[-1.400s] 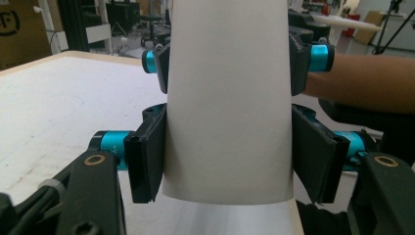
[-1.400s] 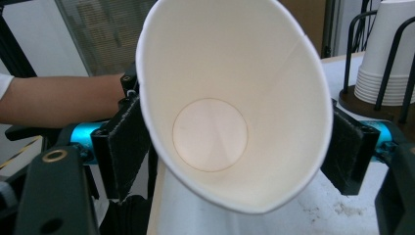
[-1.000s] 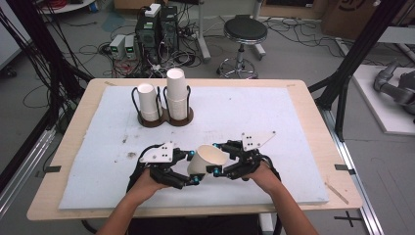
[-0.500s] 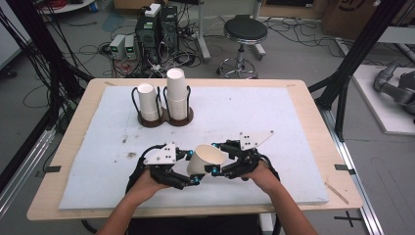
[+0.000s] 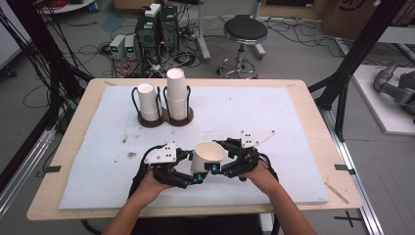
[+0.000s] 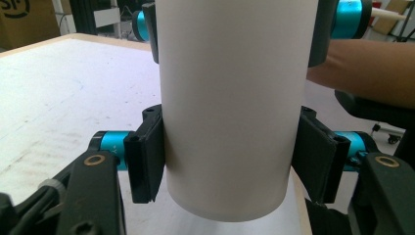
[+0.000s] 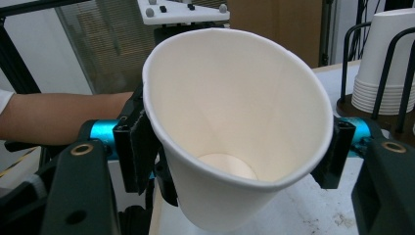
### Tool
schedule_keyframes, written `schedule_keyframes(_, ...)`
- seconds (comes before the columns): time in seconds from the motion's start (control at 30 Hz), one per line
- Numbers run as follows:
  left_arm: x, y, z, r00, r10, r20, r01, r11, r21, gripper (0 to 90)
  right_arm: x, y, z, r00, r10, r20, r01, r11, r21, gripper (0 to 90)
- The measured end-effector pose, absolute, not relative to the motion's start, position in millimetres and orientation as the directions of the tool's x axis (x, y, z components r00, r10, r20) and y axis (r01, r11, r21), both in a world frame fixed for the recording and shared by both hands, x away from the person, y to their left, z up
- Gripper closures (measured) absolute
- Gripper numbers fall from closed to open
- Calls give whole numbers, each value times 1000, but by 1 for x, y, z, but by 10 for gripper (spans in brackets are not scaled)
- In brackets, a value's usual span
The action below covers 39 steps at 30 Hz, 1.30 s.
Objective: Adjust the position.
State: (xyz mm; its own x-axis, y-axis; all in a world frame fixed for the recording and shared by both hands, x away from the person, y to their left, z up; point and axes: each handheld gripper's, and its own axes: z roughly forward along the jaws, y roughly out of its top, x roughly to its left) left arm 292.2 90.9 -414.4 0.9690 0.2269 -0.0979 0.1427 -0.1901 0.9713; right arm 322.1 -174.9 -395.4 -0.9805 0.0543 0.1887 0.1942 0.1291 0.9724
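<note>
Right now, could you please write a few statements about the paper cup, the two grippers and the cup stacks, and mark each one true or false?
1. The left gripper is clamped on the lower part of the paper cup. True.
2. The paper cup is full of liquid. False: in the right gripper view it is empty, its bare bottom showing.
3. The right gripper has its jaws at the cup's rim, one on each side. True; they have just been opening, with the rim between them.
4. The cup stands on the white mat. False: it is held tilted above the mat, between the two grippers.
5. The cup holder at the far side of the mat is empty. False: it holds two stacks of white cups.
</note>
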Motion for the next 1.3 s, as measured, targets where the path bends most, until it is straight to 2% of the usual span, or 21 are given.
schedule_keyframes(0.1,292,90,-415,968,229,-105,148,-178,973,361,322,-175,-395,-980,50,191,196,123,973,339)
schedule_keyframes(0.23,290,86,-416,961,268,-74,136,-223,965,344,323,-175,-395,-986,53,161,167,150,974,363)
schedule_keyframes(0.33,288,86,-414,949,311,-53,135,-247,960,270,323,-175,-396,-986,75,147,159,179,971,363)
schedule_keyframes(0.5,288,89,-412,948,314,-47,132,-257,957,271,324,-175,-396,-986,83,142,156,202,967,366)
schedule_keyframes(0.6,289,86,-413,957,286,-44,123,-265,956,334,324,-173,-397,-986,81,146,160,201,967,366)
schedule_keyframes(0.77,290,85,-415,959,275,-67,139,-251,958,352,322,-172,-396,-986,82,142,156,202,967,366)
schedule_keyframes(0.97,291,87,-416,957,271,-100,152,-178,972,354,320,-169,-396,-979,108,172,187,148,971,238)
schedule_keyframes(1.07,290,88,-416,956,270,-113,156,-140,978,354,321,-170,-396,-974,115,197,210,114,971,224)
schedule_keyframes(1.3,290,85,-417,958,266,-103,148,-153,977,354,320,-168,-396,-983,86,161,172,140,975,333)
